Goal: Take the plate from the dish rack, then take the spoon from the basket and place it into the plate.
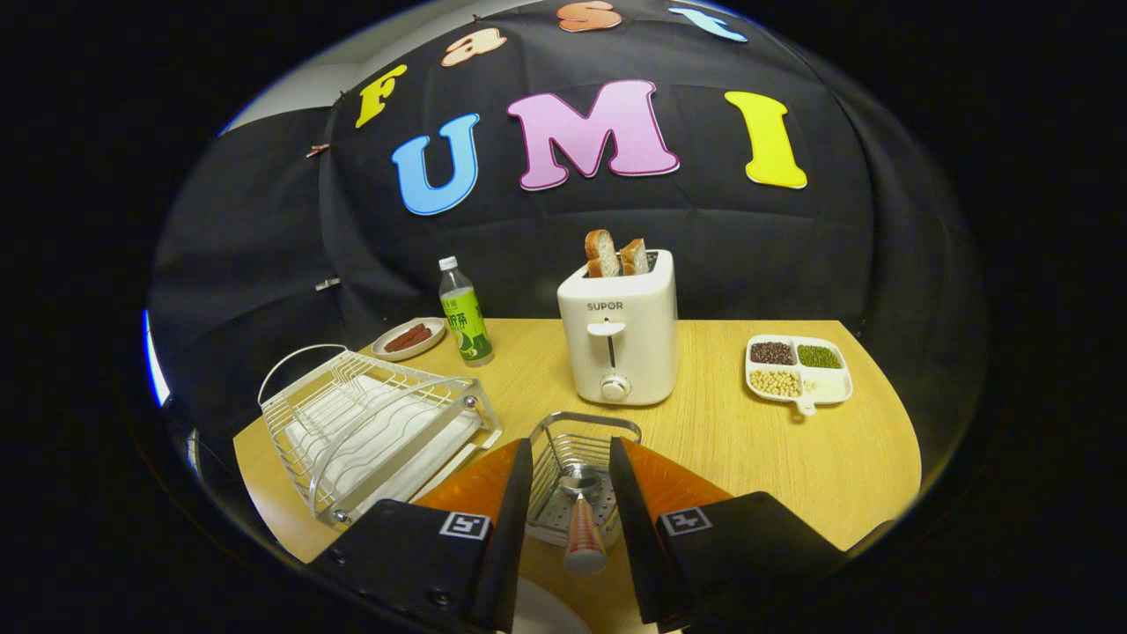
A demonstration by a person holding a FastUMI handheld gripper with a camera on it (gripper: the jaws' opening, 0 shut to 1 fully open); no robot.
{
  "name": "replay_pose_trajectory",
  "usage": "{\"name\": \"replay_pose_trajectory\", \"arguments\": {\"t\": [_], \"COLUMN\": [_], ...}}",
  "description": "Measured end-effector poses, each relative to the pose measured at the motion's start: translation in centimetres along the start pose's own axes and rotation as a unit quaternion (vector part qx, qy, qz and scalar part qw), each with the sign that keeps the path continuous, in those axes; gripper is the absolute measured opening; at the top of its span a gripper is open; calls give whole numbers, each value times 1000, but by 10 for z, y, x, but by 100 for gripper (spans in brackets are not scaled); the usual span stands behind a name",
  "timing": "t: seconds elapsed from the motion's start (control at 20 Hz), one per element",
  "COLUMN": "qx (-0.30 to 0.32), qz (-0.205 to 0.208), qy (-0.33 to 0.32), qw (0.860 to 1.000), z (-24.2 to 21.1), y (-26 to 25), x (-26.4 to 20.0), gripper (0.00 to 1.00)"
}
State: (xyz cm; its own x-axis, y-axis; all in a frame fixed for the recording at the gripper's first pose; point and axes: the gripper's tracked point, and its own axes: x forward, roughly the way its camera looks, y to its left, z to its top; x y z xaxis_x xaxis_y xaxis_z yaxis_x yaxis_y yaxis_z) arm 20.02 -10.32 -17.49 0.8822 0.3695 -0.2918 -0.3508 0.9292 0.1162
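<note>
A small wire basket [585,424] stands on the wooden table just in front of the toaster. In it lies the spoon [584,528], metal bowl ahead and orange-and-white handle pointing back toward me. My gripper [571,447] is open, its two black fingers [515,493] on either side of the basket and the spoon handle, with gaps on both sides. A white curved rim, probably the plate [541,618], shows below the fingers. Left of the fingers stands the white wire dish rack [370,423], with no plate in its slots.
A white toaster [621,330] with two bread slices stands beyond the basket. A green bottle [464,317] and a small dish of sausages [408,338] are at the back left. A divided tray of beans [799,370] sits at the right.
</note>
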Motion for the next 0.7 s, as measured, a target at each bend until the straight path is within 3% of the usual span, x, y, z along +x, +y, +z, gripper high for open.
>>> {"name": "replay_pose_trajectory", "arguments": {"t": [0.05,0.25,0.35,0.4,0.7], "qx": [-1,1,-9,-10,-20], "qz": [-8,-6,-14,-9,-8], "qy": [-7,-10,-7,-10,-2], "qw": [1000,1000,1000,1000,1000], "z": [2,2,0,0,1], "y": [-4,-3,-8,-5,-6], "x": [4,8,11,8,10], "gripper": [55,40,40,26,24]}}
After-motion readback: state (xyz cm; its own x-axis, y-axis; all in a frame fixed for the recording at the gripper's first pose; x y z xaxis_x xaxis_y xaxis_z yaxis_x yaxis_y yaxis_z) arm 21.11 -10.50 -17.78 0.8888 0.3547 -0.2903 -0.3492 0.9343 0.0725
